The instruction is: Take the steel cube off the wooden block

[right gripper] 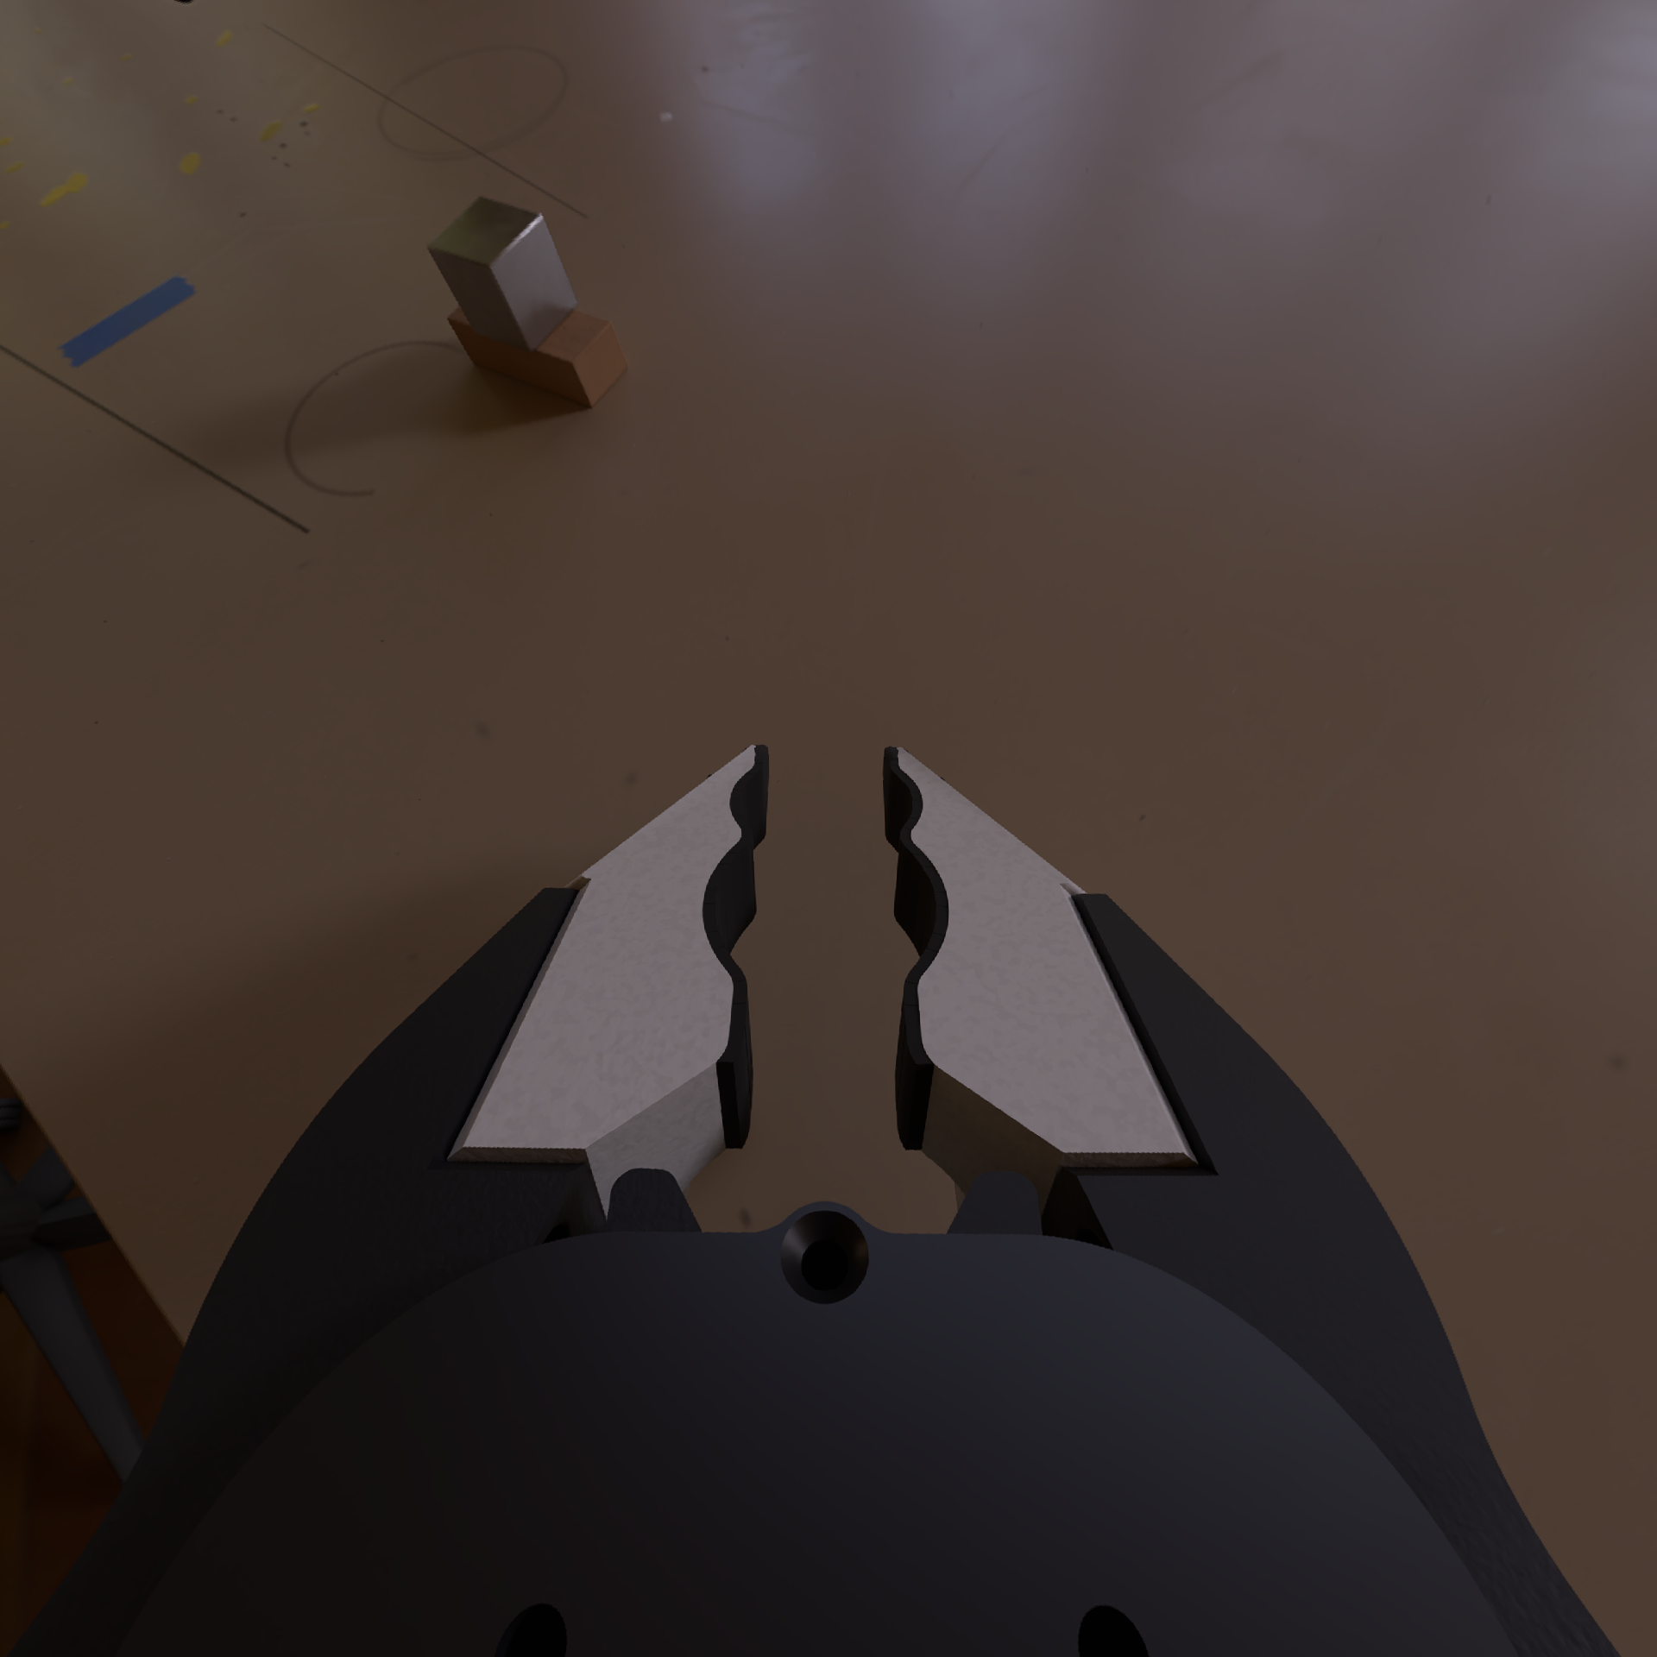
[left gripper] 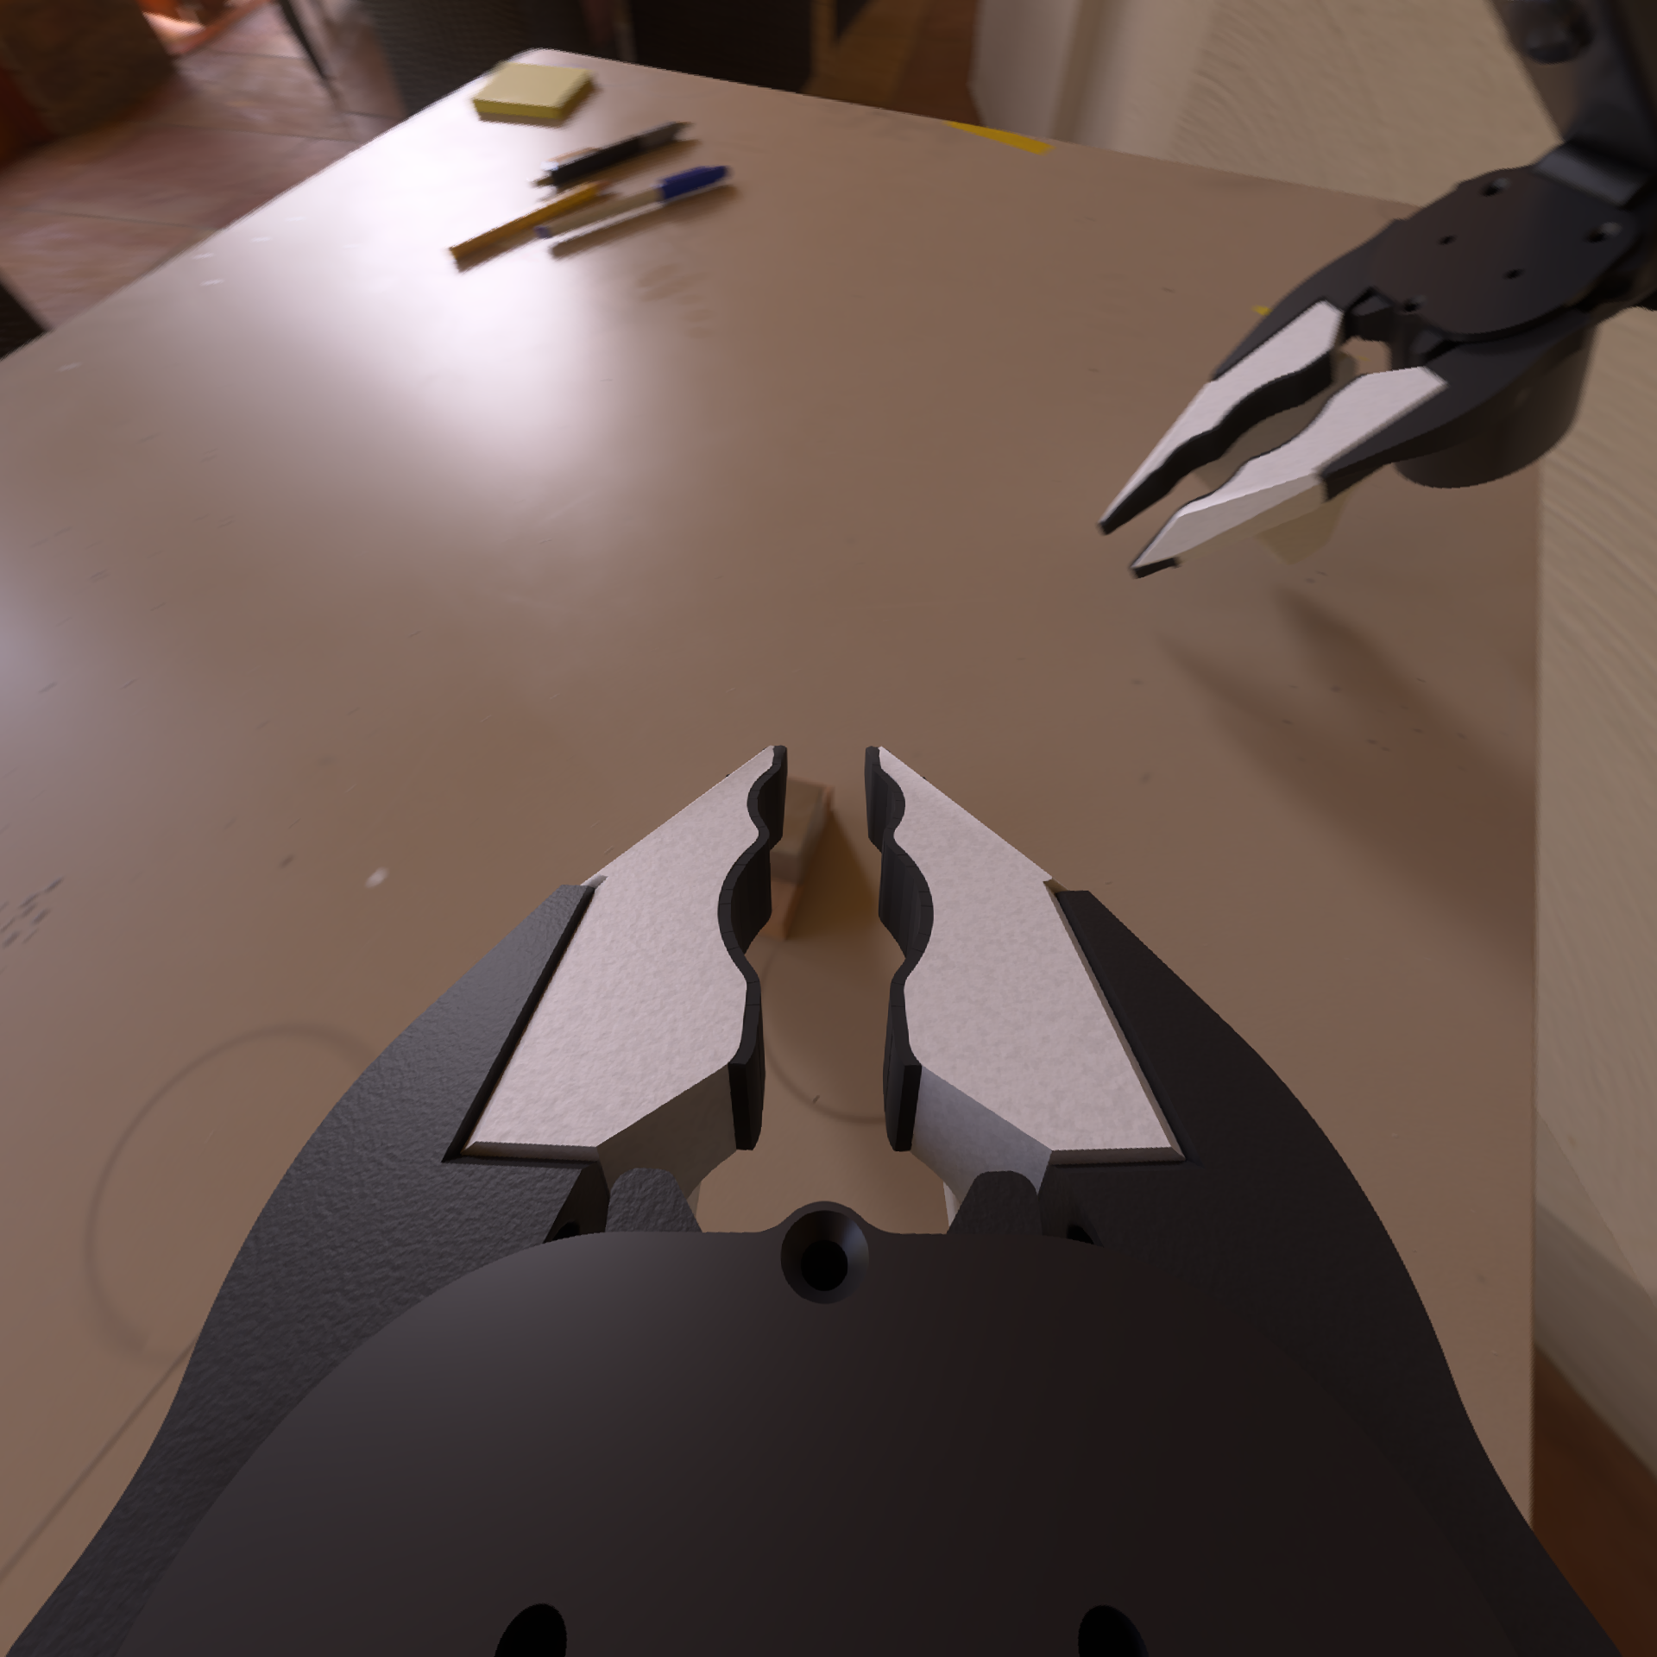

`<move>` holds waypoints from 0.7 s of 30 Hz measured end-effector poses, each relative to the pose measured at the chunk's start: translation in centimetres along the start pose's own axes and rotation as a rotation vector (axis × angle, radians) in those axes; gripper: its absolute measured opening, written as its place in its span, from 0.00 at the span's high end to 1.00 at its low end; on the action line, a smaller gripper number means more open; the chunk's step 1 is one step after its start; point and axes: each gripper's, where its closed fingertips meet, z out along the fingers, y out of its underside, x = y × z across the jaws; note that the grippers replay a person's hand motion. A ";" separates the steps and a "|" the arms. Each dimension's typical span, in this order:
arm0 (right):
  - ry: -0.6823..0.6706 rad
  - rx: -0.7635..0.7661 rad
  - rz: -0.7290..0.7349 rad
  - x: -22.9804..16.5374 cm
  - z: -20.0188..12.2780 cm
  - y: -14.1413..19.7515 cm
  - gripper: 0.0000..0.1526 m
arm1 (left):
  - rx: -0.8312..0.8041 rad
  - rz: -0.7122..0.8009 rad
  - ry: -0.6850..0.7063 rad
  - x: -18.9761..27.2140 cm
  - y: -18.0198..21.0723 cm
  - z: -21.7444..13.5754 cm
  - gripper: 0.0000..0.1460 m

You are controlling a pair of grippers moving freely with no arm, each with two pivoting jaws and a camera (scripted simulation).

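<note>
The steel cube (right gripper: 502, 269) sits tilted on the wooden block (right gripper: 556, 359) on the brown table, far ahead and left of my right gripper (right gripper: 825, 753), which is open and empty. In the left wrist view my left gripper (left gripper: 825, 758) is open and empty. The cube (left gripper: 804, 825) and the block (left gripper: 778, 910) show in the gap between its fingers, mostly hidden behind the left finger (left gripper: 646, 968); nothing touches the stack. The right gripper (left gripper: 1125, 547) hovers at the upper right.
A yellow note pad (left gripper: 533, 94), pens and a pencil (left gripper: 628, 193) lie at the table's far end. A pale small box (left gripper: 1300, 538) lies under the right gripper near the table's right edge (left gripper: 1535, 717). Blue tape (right gripper: 130, 318) and drawn circles mark the table.
</note>
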 end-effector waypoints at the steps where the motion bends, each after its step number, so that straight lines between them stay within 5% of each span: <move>1: -0.011 0.007 -0.016 0.3 -0.1 -0.4 0.83 | 0.011 -0.021 -0.036 -0.8 0.3 -0.7 0.88; 5: -0.040 0.005 -0.078 2.1 -0.3 -1.4 0.83 | 0.043 -0.147 -0.151 -3.1 1.4 -2.2 0.85; 11: -0.143 -0.022 -0.113 2.8 -1.5 -2.1 0.83 | 0.041 -0.262 -0.124 -2.6 3.2 -2.3 0.82; 21: -0.257 -0.089 -0.293 3.2 -1.6 -2.5 0.83 | -0.023 -0.071 0.021 -1.6 2.4 0.9 0.78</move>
